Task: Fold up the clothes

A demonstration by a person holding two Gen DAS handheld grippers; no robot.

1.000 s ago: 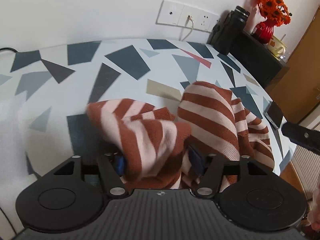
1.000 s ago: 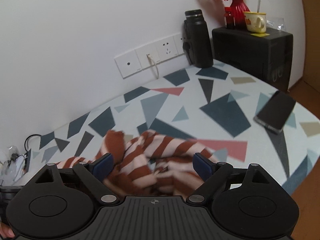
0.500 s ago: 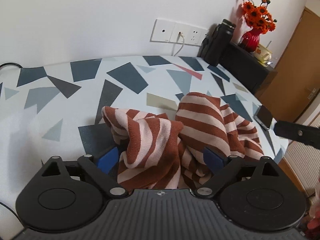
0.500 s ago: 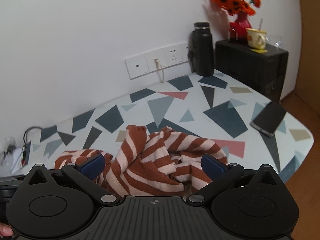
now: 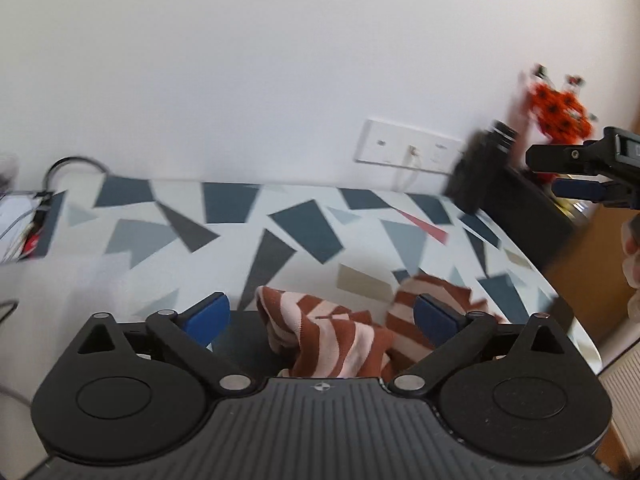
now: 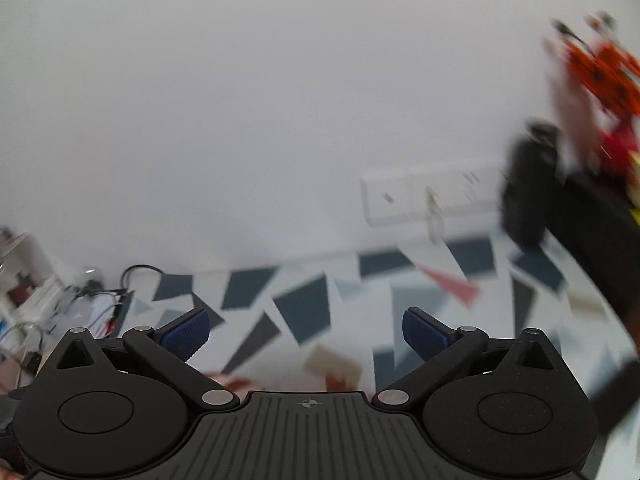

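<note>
The left gripper (image 5: 322, 314) is spread wide and holds nothing. The striped knit garment (image 5: 340, 340) lies crumpled on the patterned table (image 5: 180, 216); it looks soft, light and limp. Grip an edge or hem. The right gripper (image 6: 306, 330) is likewise wide and empty.

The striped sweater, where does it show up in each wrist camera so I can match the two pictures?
Left wrist: striped sweater bottom centre, between the open left gripper fingers.
Right wrist: only blurred scraps at the bottom edge.
Shared landmark: wall sockets.
</note>
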